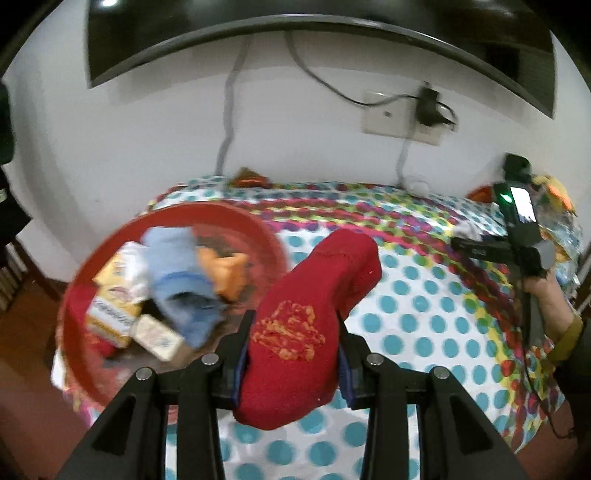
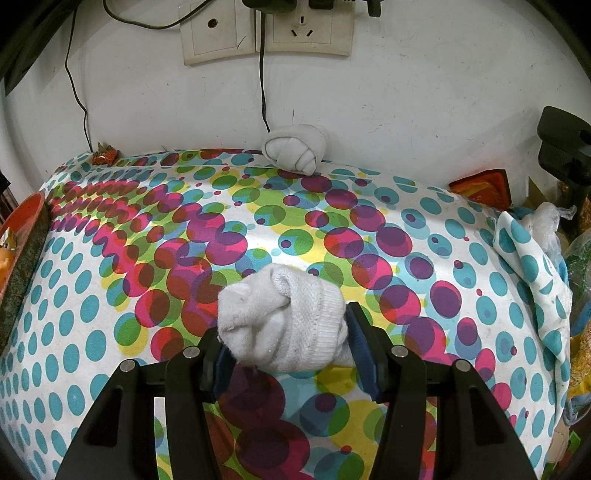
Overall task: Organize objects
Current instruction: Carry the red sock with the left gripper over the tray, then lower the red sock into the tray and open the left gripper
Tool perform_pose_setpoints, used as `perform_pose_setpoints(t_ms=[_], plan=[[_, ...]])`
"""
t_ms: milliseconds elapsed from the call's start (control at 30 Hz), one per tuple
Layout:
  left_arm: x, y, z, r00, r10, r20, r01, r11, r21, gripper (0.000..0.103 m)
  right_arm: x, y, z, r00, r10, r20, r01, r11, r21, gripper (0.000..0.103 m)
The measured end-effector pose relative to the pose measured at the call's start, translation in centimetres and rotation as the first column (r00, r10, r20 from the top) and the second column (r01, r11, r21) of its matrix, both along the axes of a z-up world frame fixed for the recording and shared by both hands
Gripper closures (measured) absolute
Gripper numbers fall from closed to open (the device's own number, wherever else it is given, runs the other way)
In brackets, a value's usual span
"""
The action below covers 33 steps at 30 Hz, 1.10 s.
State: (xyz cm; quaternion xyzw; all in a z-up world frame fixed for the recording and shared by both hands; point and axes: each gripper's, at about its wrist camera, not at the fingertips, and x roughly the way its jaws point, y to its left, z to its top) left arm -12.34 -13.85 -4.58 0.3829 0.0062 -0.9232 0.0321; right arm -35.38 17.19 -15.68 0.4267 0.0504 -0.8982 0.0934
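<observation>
My left gripper (image 1: pixel 293 354) is shut on a red sock (image 1: pixel 306 317) with an orange print, held above the dotted tablecloth, just right of a red bowl (image 1: pixel 229 218). The bowl holds a blue sock (image 1: pixel 181 273), small boxes and an orange item. My right gripper (image 2: pixel 284 339) is shut on a rolled white sock (image 2: pixel 284 317) above the middle of the table. It shows in the left wrist view at the right side (image 1: pixel 517 243), held by a hand. Another rolled white sock (image 2: pixel 295 151) lies by the wall at the back.
The table with its dotted cloth (image 2: pixel 110 295) stands against a white wall with sockets (image 2: pixel 266 33) and hanging cables. A monitor (image 1: pixel 317 22) hangs above. Snack wrappers (image 2: pixel 105 153) lie at the back left. Bags and clutter (image 2: pixel 554 236) crowd the right edge.
</observation>
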Motion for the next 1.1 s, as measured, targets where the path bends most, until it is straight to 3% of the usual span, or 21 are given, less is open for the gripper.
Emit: perform_pose_setpoints(t_ms=[400,767,867,1000,1100], plan=[[1.1,-9.4,2.5,0.978,0.204,-0.038,-0.205,0.977,-0.051,0.065,-0.1,0.1,0.2,1.000,0.000,0.000,0.000,1.000,0.002,0.051],[-1.1,-14.2,0.4,0.940,0.340,0.001,-0.340,0.940,-0.039,0.065,-0.3,0.0,0.5,1.000,0.000,0.001,0.000,1.000,0.001,0.051],[-1.8,-14.9,-0.2,0.937,0.350,0.012,-0.350,0.937,0.006,0.065,-0.3,0.1,0.5,1.000,0.000,0.001,0.000,1.000,0.001,0.051],[-3.3,-14.9,-0.7,0.939,0.345,0.015,-0.344,0.939,-0.011,0.065,-0.3,0.0,0.5,1.000,0.000,0.001,0.000,1.000,0.001,0.051],[-4.3,-14.9,-0.7,0.940,0.341,0.013,-0.341,0.940,0.019,0.065,-0.3,0.0,0.6,1.000,0.000,0.001,0.000,1.000,0.002,0.051]])
